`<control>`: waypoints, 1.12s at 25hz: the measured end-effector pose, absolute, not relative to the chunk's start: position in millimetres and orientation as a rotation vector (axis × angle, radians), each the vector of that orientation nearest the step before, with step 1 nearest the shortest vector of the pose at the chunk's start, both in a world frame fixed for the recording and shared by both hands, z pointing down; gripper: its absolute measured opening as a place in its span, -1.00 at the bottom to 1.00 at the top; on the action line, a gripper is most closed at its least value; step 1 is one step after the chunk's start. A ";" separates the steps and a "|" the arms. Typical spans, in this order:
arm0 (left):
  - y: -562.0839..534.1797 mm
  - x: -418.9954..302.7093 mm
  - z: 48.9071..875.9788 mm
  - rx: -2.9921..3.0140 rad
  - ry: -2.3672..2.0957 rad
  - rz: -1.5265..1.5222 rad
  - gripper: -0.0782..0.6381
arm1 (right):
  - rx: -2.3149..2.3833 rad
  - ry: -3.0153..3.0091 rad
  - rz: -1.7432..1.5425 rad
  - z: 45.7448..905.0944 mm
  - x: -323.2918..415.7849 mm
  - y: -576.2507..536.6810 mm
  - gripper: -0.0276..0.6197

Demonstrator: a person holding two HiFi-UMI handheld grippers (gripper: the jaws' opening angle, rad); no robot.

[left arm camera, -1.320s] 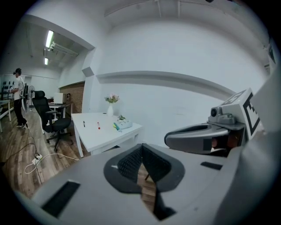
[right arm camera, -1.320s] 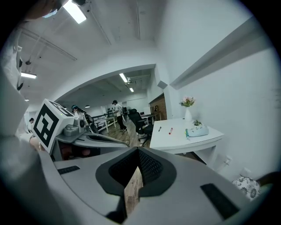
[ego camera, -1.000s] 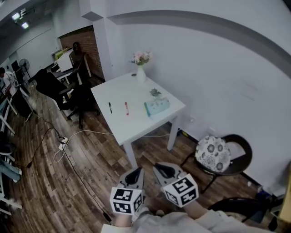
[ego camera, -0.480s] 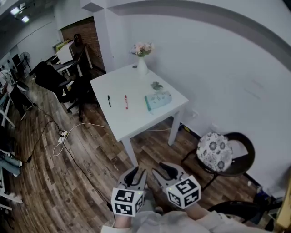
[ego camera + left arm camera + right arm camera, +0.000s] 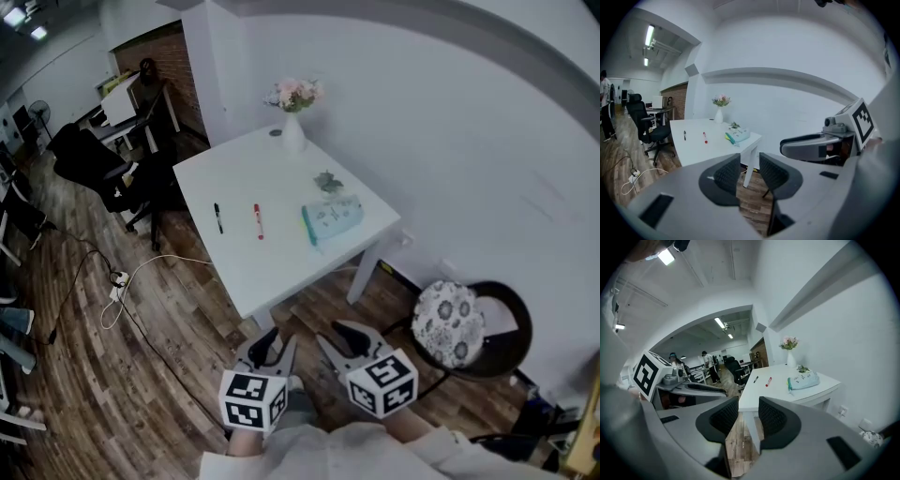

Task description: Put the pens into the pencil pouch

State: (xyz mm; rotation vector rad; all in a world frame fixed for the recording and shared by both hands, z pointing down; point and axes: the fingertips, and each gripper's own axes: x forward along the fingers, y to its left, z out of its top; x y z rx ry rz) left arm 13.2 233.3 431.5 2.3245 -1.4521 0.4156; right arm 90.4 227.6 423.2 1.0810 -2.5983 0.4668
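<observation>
A white table stands ahead of me. On it lie a black pen, a red pen and a pale teal pencil pouch, side by side and apart. Both grippers hang low over the wooden floor, well short of the table. My left gripper has its jaws opening with nothing between them. My right gripper is open and empty. The left gripper view shows the black pen, red pen and pouch far beyond its fingers. The right gripper view shows the pouch at the table's near right.
A white vase of flowers and a small green sprig stand at the table's far side. A chair with a floral cushion sits to the right by the wall. Black office chairs and a floor cable lie left.
Both grippers went from shut to open. The table has come nearer in the head view and the grippers have moved toward it.
</observation>
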 end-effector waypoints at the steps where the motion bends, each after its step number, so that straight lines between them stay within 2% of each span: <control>1: 220.5 9.2 428.6 2.336 -1.443 0.419 -0.48 | 1.085 -2.600 0.463 420.4 85.1 215.9 -0.56; 12: 106.2 -33.2 411.7 2.440 -1.352 0.414 -0.48 | 1.173 -2.588 0.437 405.0 31.8 105.1 -0.56; 28: 58.0 -49.3 449.1 2.350 -1.250 0.406 -0.48 | 1.196 -2.446 0.552 443.6 30.6 56.5 -0.56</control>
